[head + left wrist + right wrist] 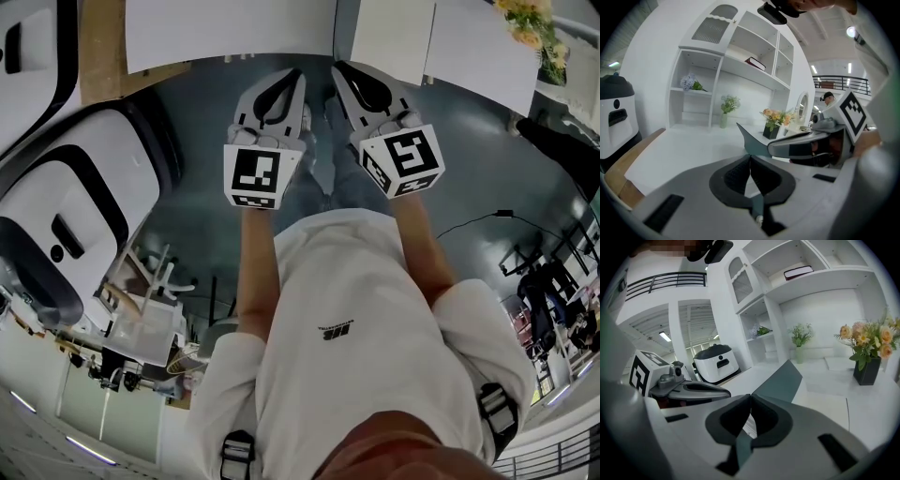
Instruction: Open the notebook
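The left gripper (750, 158) has its jaws pressed together, the black pads meeting at the tips with nothing between them; the right gripper (750, 397) is the same — jaws closed and empty; the two are held side by side in the air, tips angled a little towards each other, close to the near edge of the white surface (684, 150). Just past both sets of jaws a grey-green wedge (780, 380) cuts into that surface; what it is I cannot tell. Beyond the right jaws and off to their right stands a dark pot of orange flowers (866, 350); a small vase of greenery (725, 111) stands far ahead of the left jaws, a little to their left, at the foot of the shelf unit (740, 65). A dark-covered book (755, 63) — possibly the notebook — lies flat on a high shelf, far ahead of and well above both pairs of jaws, touched by neither.
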A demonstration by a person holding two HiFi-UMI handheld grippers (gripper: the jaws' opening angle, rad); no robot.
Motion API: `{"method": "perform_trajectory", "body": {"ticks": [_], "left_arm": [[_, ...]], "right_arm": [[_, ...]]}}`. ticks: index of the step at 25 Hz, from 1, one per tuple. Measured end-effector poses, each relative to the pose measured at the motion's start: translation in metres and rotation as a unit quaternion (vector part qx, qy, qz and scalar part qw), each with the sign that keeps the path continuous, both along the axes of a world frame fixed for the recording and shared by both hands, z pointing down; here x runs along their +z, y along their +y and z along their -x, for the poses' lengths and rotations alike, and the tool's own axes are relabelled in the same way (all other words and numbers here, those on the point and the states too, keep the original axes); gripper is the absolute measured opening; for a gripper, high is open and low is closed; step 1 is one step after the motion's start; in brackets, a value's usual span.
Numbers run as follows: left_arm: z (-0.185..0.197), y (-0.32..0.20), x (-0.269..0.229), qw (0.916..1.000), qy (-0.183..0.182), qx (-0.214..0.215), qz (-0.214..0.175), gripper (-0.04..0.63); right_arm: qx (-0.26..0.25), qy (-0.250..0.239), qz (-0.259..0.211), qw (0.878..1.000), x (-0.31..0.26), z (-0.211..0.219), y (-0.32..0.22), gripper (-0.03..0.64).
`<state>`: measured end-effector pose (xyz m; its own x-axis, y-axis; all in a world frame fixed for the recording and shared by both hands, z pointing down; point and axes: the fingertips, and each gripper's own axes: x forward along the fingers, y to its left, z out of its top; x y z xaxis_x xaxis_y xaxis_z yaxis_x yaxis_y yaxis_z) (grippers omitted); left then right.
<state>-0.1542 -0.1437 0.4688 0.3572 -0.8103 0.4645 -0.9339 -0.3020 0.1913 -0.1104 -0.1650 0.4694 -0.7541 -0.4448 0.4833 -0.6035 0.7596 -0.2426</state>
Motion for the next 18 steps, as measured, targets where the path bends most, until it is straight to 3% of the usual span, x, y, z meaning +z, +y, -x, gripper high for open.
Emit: {"method": "perform_trajectory", "body": {"ticks": [18], "left_arm": [[0.045,0.001,0.022,0.9981,0.003,-0.06,0.011,0.0]], "right_arm": [[-0.062,0.01,0.033,0.997,0.04,0.053,0.009,0.005]]}}
